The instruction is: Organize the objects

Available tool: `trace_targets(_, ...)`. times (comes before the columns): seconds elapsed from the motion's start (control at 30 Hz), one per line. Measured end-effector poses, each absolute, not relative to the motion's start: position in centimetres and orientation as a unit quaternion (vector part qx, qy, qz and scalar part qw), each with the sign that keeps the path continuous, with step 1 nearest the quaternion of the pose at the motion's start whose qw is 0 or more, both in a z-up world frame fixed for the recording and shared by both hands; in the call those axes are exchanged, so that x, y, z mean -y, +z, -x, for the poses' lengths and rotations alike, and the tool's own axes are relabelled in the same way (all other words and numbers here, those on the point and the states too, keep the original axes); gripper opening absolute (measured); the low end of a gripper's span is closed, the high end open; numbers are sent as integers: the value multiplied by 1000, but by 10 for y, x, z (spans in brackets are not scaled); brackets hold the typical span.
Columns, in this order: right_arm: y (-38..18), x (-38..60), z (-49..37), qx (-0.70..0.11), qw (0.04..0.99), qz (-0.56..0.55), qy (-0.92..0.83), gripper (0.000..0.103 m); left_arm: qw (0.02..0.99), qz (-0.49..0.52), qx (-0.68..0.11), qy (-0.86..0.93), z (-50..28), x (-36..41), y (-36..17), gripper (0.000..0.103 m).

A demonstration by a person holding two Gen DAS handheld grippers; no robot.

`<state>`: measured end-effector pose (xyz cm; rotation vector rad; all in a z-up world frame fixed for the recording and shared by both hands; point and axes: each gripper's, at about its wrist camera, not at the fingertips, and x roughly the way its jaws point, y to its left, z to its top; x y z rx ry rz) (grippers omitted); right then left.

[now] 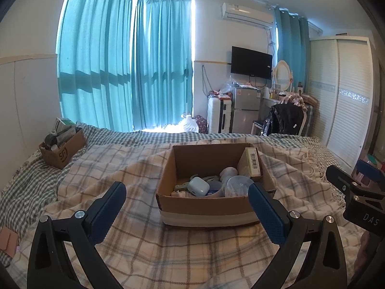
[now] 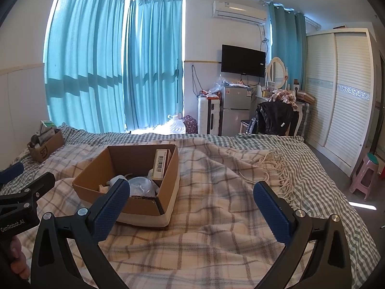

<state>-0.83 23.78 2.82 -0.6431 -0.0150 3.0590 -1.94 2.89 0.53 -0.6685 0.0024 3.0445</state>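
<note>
An open brown cardboard box (image 1: 211, 204) with a pale band around its base sits upright on the plaid blanket. Inside lie a white earbud case (image 1: 195, 186), a clear rounded plastic container (image 1: 237, 186), and a cream barcoded carton (image 1: 252, 162) leaning against the right wall.

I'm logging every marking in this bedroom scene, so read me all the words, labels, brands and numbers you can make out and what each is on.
"SF": small brown cardboard box at the bed's far left.
"DAS": black right gripper body, left wrist view.
"GenRobot.AI": black left gripper body, right wrist view.
Barcode on the pale upright carton in the open brown cardboard box: digits too small.
White wall air conditioner label: blurred.
</note>
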Motion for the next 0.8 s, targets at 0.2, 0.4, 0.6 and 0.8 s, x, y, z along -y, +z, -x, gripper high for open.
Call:
trace_targets(0.2, 26, -240, 10, 0, 9, 208, 978, 103, 12, 219, 1, 976, 21, -29, 3, 103)
trace_targets(0.4, 25, -240, 10, 0, 10, 210, 978, 103, 14, 226, 2, 974, 23, -30, 1, 103)
trace_targets(0.6, 24, -240, 9, 1, 14, 209, 978, 103, 4, 225, -3, 974, 23, -31, 1, 103)
trace_targets(0.8, 24, -239, 9, 5, 15, 210, 978, 103, 6, 218, 10, 976, 19, -27, 2, 103)
